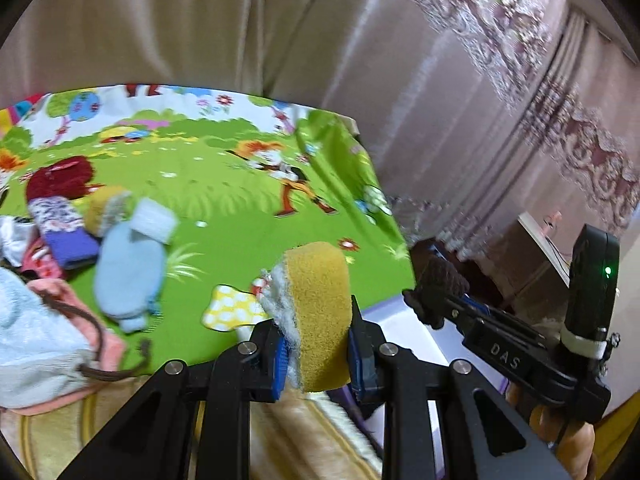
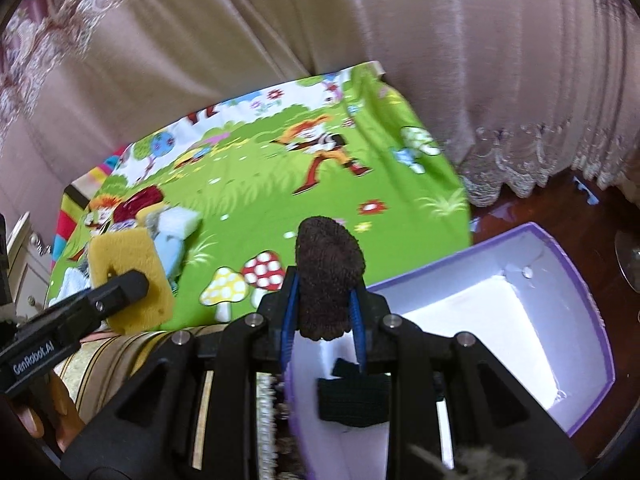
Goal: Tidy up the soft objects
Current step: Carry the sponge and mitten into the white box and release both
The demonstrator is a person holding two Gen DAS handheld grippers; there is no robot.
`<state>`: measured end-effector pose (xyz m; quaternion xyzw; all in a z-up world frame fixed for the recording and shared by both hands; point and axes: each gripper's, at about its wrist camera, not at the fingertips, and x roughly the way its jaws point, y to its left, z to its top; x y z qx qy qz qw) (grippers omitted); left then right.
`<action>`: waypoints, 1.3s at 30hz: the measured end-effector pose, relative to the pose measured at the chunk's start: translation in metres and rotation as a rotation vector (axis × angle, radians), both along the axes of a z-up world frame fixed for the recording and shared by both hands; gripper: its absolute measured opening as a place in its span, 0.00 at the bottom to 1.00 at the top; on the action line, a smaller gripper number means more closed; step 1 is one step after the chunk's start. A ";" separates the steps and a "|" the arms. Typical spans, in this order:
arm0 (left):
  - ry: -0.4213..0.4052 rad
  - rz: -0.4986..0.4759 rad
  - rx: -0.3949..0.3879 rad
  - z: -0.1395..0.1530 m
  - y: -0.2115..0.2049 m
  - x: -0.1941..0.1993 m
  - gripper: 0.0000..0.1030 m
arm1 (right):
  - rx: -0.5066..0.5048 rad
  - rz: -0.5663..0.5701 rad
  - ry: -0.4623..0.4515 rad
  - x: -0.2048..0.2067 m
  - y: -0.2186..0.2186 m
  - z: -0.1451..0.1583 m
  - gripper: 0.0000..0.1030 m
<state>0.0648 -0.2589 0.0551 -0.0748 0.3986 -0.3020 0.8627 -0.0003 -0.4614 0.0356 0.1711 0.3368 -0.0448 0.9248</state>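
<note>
Carry step: your left gripper (image 1: 316,332) jaws clamp the yellow sponge (image 1: 318,312), right gripper (image 2: 325,316) jaws clamp the brown knit piece (image 2: 328,280); next, lower both into the purple-rimmed white box (image 2: 576,280).

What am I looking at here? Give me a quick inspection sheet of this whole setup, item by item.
Surface: green cartoon play mat with mushroom and character prints, laid over a striped carpet.
Job's things: yellow sponge, brown knitted item, purple-rimmed white box holding a small black item.
Clutter: pile of soft items on the mat, including a light blue item and a pink drawstring pouch.
Grippers: left gripper shut on the yellow sponge; right gripper shut on the brown knitted item.
Cables: nothing seen.
Surroundings: pinkish curtains with lace trim, dark wooden floor.
</note>
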 end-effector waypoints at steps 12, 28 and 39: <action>0.066 -0.180 0.016 -0.014 -0.067 -0.005 0.27 | -0.032 -0.095 0.002 -0.012 -0.034 0.001 0.31; 0.069 -0.146 0.019 -0.013 -0.068 -0.001 0.57 | -0.004 -0.133 -0.028 -0.021 -0.046 0.005 0.71; -0.190 -0.022 0.057 0.039 -0.033 -0.016 0.83 | -0.101 -0.155 -0.082 -0.026 -0.026 0.030 0.89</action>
